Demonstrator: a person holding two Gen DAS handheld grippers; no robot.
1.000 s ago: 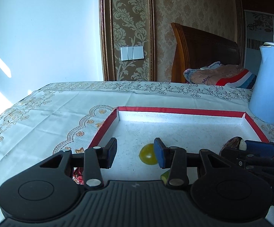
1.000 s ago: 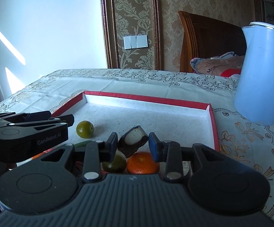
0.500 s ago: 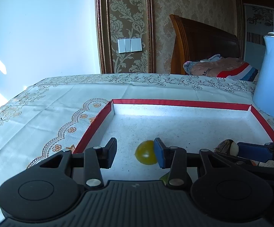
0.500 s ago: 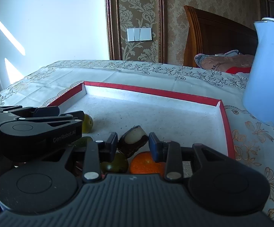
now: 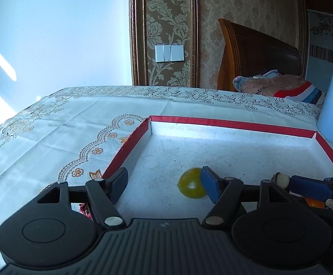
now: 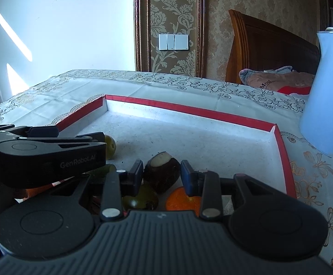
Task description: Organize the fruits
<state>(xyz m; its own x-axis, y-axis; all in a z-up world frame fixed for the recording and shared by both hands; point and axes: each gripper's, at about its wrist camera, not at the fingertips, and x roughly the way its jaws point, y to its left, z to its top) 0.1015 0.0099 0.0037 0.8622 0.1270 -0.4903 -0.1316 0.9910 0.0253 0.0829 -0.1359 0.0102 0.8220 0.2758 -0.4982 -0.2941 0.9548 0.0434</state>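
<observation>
- Starting at the left, the left gripper (image 5: 164, 182) hangs over the near left corner of the red-rimmed tray (image 5: 235, 123); its jaws are opening and nothing sits between them.
- 1 round yellow-green fruit (image 5: 190, 186) rests on the tray floor just beyond that gripper's right pad, partly hidden by it, not inside the gap.
- That fruit looks small, light and smooth-skinned, so I judge it will roll at a nudge and could slip from a shallow pinch. The best hold is across its widest middle, pads level on both sides, with gentle pressure because the flesh is probably soft.
- Further right, the right gripper (image 6: 161, 170) is closed on a dark brown fruit (image 6: 161, 178) with a pale cut top, which fills the narrow gap between the pads.
- This piece looks firmer, with a dull skin that should give better friction. The grip across its flanks seems sound, though its tapering shape could let it twist if squeezed off-centre.
- Below it, at the tray's near edge, lie 1 dark green fruit (image 6: 141, 199) and 1 orange fruit (image 6: 182, 200), close together and partly hidden by the gripper body.
- The orange one probably has yielding peel: hold it at its equator, lightly.
- At the far right a pale blue jug (image 6: 327, 91) stands on the tablecloth outside the tray.
</observation>
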